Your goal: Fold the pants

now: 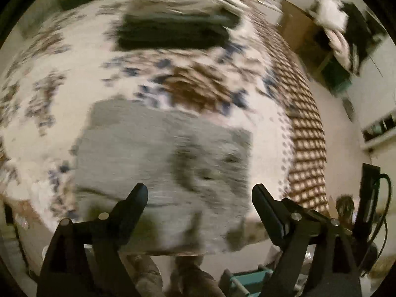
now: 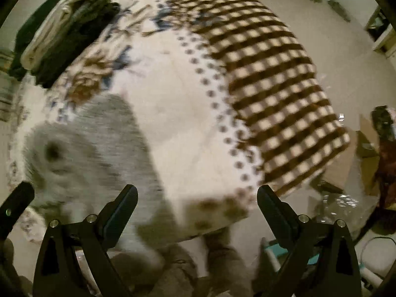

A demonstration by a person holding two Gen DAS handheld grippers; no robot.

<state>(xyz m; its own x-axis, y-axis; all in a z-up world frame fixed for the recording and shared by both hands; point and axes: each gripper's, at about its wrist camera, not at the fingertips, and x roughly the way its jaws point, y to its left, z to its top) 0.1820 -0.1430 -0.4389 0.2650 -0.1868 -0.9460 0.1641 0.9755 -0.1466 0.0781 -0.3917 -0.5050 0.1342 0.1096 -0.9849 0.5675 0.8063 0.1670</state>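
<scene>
Grey pants (image 1: 158,170) are seen folded on the patterned bedspread (image 1: 74,74). Left gripper (image 1: 199,195) is held wide open, empty, above them. Right gripper (image 2: 196,198) likewise spread, nothing gripped.

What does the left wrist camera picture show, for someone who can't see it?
Blurry gray pants lie folded on a flowered bedspread, just past the open, empty left gripper. A stack of dark and light folded clothes sits farther back.
</scene>
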